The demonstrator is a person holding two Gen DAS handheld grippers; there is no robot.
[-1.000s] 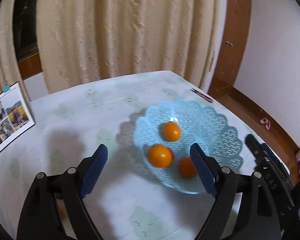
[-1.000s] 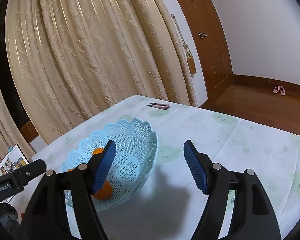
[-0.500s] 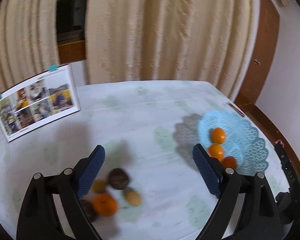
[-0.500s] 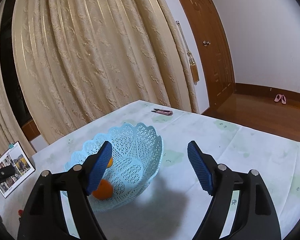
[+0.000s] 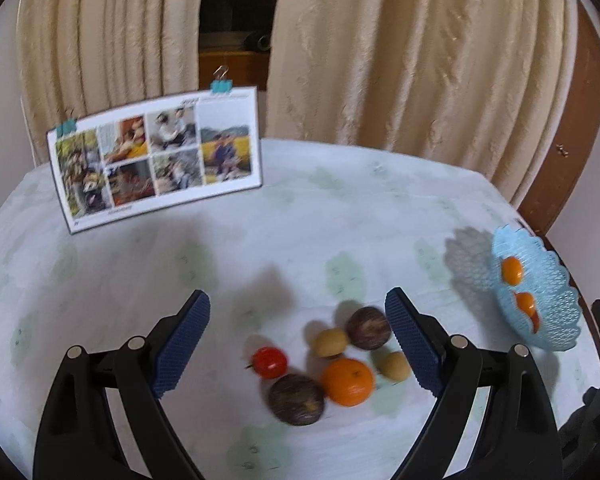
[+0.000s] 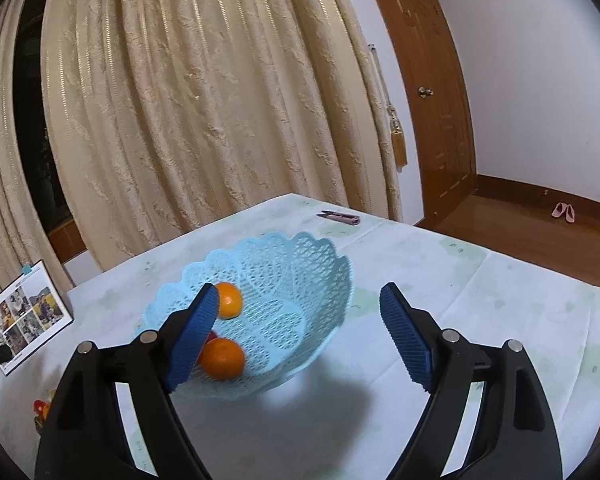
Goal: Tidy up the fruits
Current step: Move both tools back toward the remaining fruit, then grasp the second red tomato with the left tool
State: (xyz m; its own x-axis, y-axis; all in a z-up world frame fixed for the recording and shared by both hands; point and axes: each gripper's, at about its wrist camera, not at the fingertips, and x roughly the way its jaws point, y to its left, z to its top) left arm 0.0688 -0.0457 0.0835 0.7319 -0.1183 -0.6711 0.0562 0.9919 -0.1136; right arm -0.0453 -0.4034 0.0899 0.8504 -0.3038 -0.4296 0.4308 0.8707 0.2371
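Below, in the left wrist view, the left gripper (image 5: 296,340) is seen with its jaws wide apart and nothing between them. A cluster of loose fruits is lying on the table (image 5: 140,280) just in front of the blue pads: a small red fruit (image 5: 269,362), two dark round fruits (image 5: 296,399) (image 5: 369,328), an orange (image 5: 348,376) and two small yellowish fruits (image 5: 331,342) (image 5: 394,365). They are packed close, some touching. If the jaws are lowered on the orange, a neighbour can be pushed and rolled away, or two fruits can be caught together. The round skins can also slip out from the pads when they are closed off-centre. The picture is a little blurred, so the exact gaps between fruits cannot be told. The blue basket (image 5: 556,312) is standing well apart, at the right edge, with oranges inside. A photo calendar (image 5: 156,156) is standing at the far side.

Next, in the right wrist view, the right gripper (image 6: 296,340) is also held apart and empty, near above the basket (image 6: 300,280). Two oranges (image 6: 228,300) (image 6: 222,358) are seen inside it. The basket looks light, so it can be tipped or shifted if its rim is hit by a finger. A small pink tool (image 6: 340,217) is lying beyond, near the table corner.
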